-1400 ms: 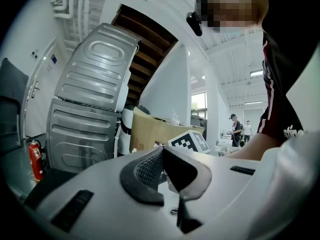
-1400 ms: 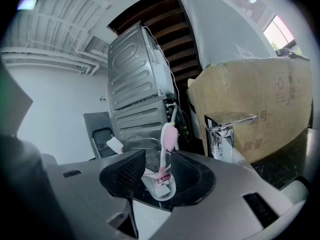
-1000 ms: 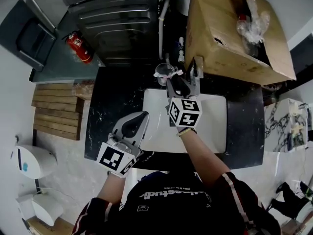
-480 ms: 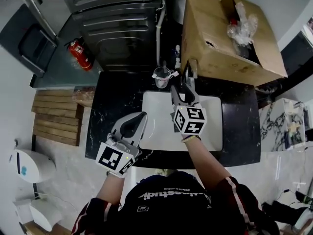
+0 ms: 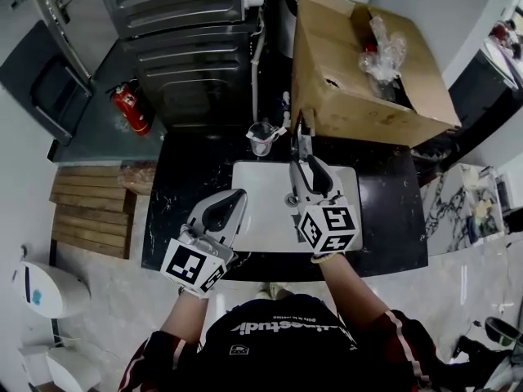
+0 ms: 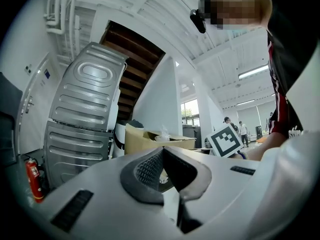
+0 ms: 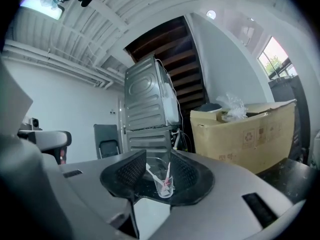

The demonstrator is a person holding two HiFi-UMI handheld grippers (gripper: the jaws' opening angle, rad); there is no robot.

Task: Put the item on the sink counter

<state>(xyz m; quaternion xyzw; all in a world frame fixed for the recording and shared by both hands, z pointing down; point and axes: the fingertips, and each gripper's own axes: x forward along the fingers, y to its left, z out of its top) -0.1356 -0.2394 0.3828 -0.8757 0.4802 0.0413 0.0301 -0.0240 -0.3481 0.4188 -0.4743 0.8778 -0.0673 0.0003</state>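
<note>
A clear plastic cup with toothbrushes in it stands upright on the black sink counter, behind the white basin. My right gripper hovers over the basin, well short of the cup. In the right gripper view the cup shows far off between the pads. The right gripper is open; its jaws have just been closing a little, with nothing between them. My left gripper hangs over the basin's near left corner. In its own view the left gripper has its tips together and holds nothing.
A chrome faucet rises behind the basin, right of the cup. A big open cardboard box holding plastic wrap sits on the counter's far right. Grey metal appliances stand behind the counter. On the floor at left are a red fire extinguisher and wooden slats.
My right gripper has drawn back from the cup toward me and stands over the basin. The cup stays on the counter. My left gripper has barely shifted.
</note>
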